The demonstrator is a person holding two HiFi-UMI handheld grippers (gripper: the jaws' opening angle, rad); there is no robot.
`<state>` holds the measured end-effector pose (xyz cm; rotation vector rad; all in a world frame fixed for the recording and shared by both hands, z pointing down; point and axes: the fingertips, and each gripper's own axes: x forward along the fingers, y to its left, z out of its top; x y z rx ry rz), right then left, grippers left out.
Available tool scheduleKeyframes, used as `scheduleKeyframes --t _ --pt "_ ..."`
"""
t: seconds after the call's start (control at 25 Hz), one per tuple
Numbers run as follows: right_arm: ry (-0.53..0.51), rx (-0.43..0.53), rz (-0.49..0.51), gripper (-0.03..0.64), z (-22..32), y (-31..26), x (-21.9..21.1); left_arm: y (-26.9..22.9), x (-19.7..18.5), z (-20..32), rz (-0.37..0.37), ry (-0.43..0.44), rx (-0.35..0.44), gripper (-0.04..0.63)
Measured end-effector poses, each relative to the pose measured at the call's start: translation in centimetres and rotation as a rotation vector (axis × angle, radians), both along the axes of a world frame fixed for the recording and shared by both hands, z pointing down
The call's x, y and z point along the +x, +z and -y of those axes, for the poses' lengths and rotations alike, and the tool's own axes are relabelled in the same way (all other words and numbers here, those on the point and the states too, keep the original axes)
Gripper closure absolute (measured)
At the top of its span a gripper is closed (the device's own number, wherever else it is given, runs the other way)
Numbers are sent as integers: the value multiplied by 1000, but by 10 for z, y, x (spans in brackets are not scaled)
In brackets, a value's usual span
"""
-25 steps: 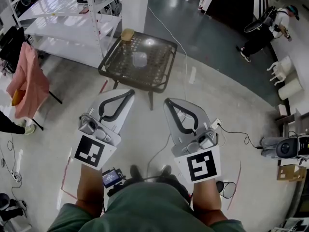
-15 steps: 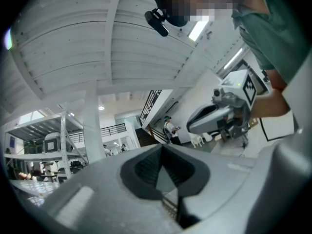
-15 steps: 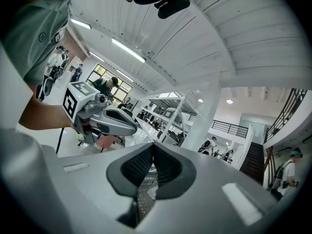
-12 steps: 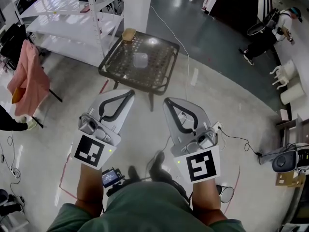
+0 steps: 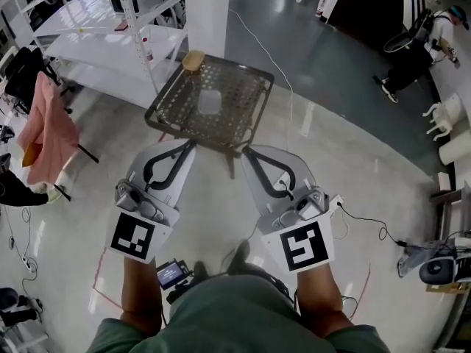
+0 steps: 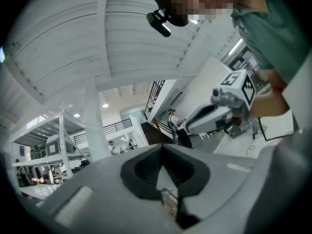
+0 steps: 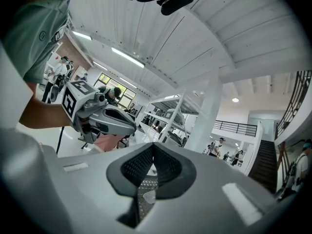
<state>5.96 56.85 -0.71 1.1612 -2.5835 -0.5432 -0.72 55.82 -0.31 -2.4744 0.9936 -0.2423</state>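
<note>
Both left claw [image 5: 190, 146] and right claw [image 5: 247, 154] hover closed near table [image 5: 239, 109].

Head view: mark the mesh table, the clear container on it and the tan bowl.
mesh table [image 5: 243, 112], head view, bare top, right side
clear container [image 5: 209, 101], head view, its middle
tan bowl [image 5: 193, 59], head view, its middle

A large industrial hall or workshop; polished concrete floor [image 5: 346, 145]; white metal shelving [image 5: 96, 28]; a white pillar [image 5: 207, 6]; cables [image 5: 368, 219] trailing; a mezzanine staircase [image 7: 268, 160].
</note>
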Motion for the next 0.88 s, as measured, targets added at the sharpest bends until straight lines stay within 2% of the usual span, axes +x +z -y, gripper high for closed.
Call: scheduleKeyframes --t 0.2,0.44,0.72,0.88 --pt "-62 -2 -20 609 32 4 33 2 32 32 -36 -63 -14 594" --pt "-101 6 -15 609 55 5 75 1 72 55 -23 -99 -6 594" --pt "-110 7 16 609 79 5 93 0 90 77 -4 -103 -4 594" --pt "-87 -9 29 609 93 10 91 4 87 92 14 -85 -16 594"
